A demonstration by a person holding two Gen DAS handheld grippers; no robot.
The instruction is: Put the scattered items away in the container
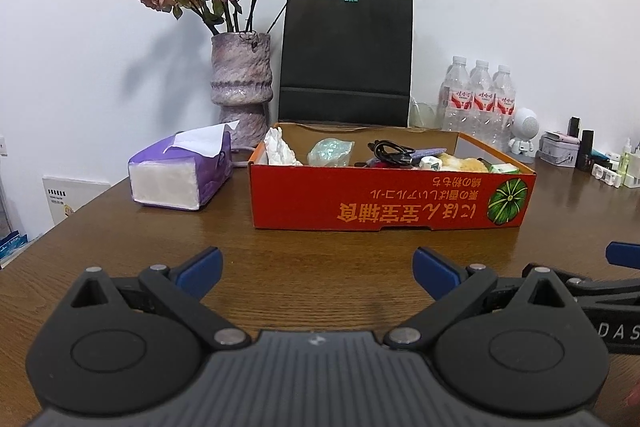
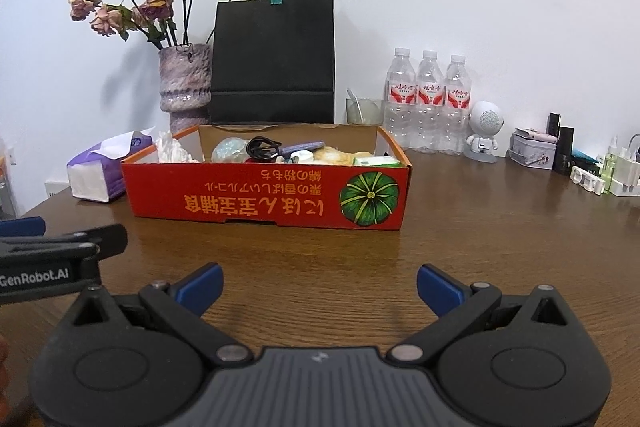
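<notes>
A red cardboard box with a green pumpkin print stands on the brown wooden table; it also shows in the right wrist view. Inside lie a crumpled white tissue, a pale green packet, a coiled black cable, a yellow plush item and several small things. My left gripper is open and empty, low over the table in front of the box. My right gripper is open and empty, beside the left one, also short of the box.
A purple tissue pack lies left of the box. Behind stand a vase of dried roses, a black paper bag, three water bottles, a white robot figure and small cosmetics at the far right.
</notes>
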